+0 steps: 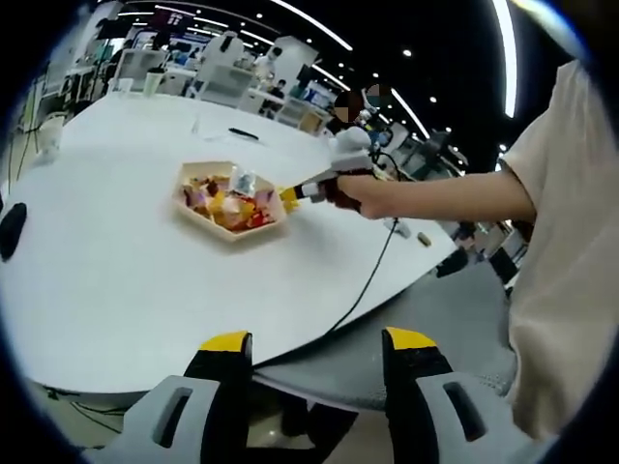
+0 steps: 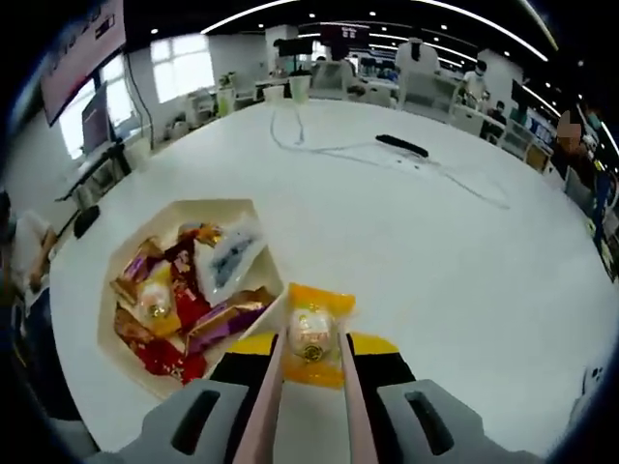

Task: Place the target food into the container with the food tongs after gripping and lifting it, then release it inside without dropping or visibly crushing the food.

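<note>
A beige hexagonal tray point(image 2: 224, 206) holds several wrapped snacks in red, purple, yellow and white. My right gripper point(image 2: 312, 350) is shut on pink food tongs point(image 2: 268, 406). The tong tips pinch a yellow-wrapped round sweet point(image 2: 311, 331), which hangs just to the right of the tray's near rim, and its wrapper looks whole. In the left gripper view, the tray point(image 1: 201, 220) sits mid-table with the right gripper point(image 1: 329, 184) at its right edge, held by a person's hand. My left gripper point(image 1: 317, 343) stands open off the table's front edge, with nothing between its jaws.
The white table point(image 2: 435, 290) stretches far behind the tray. A black flat object point(image 2: 401, 145) and a thin cable point(image 2: 464, 188) lie further back. A black cable point(image 1: 372, 275) trails over the table's edge. The person's arm point(image 1: 435, 193) reaches in from the right.
</note>
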Available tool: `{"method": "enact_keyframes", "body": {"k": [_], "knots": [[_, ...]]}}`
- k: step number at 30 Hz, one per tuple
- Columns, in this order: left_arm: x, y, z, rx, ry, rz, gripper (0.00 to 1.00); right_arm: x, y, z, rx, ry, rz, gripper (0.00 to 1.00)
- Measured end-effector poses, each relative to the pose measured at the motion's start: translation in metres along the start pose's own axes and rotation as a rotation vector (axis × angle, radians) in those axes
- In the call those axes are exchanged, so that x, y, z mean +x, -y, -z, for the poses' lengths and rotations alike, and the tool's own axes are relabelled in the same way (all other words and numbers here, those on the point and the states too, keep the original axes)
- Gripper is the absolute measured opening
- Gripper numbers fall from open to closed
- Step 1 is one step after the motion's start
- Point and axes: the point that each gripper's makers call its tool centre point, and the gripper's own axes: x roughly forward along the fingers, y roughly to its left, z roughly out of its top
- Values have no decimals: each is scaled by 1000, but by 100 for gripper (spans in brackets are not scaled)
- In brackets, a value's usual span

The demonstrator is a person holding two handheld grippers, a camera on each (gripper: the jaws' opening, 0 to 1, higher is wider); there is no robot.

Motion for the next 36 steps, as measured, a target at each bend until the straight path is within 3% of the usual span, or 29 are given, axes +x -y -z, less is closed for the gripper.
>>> {"method": "enact_keyframes", "body": {"k": [10,26,33,36], "knots": [[-3,-3,1,-4,8,-9,53,-5,0,-1,-7,3,7,26],[-2,5,-9,31,31,6,53,-47,24,11,59,36,51,26],[-6,9,-19,60,62,13,54,-68,25,2,63,71,60,27],[-9,11,-21,73,75,12,54,-82,26,-10,92,112,70,27]]}}
